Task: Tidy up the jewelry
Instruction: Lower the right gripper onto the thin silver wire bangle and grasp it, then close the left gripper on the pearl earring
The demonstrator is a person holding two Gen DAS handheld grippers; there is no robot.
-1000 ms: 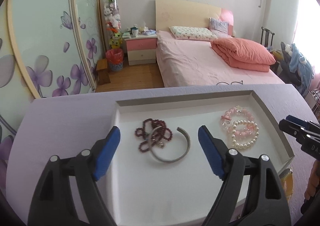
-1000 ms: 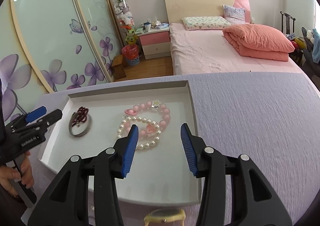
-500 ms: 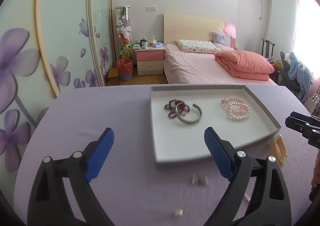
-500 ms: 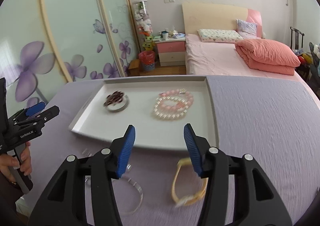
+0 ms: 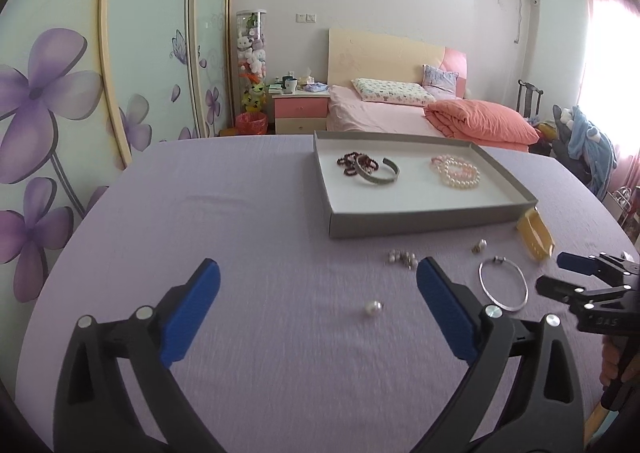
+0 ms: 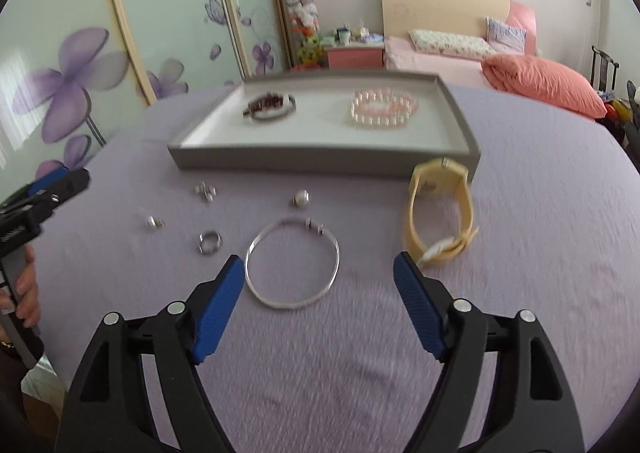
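A grey tray [image 5: 420,219] [image 6: 320,161] on the lilac cloth holds a dark red bead bracelet [image 5: 352,165], a silver cuff [image 5: 378,173] and pink and pearl bracelets [image 5: 456,173] [image 6: 382,111]. Loose on the cloth in front of it lie a silver bangle [image 6: 292,265] [image 5: 503,289], a yellow watch [image 6: 440,213], a ring [image 6: 210,243] and a pearl [image 5: 372,308]. My left gripper [image 5: 316,269] is opening over bare cloth, with the pearl just ahead. My right gripper [image 6: 318,265] is opening too; the bangle lies untouched in its gap.
Small earrings [image 6: 206,191] [image 6: 154,221] are scattered near the tray's front wall. A hand [image 6: 24,285] holds the left gripper at the table's left edge. Beyond the round table are a pink bed [image 5: 400,113] and flowered wardrobe doors [image 5: 60,113].
Both grippers have drawn back from over the tray to the near part of the table. The loose pieces in front of the tray have come into view. Both pairs of jaws stand wider.
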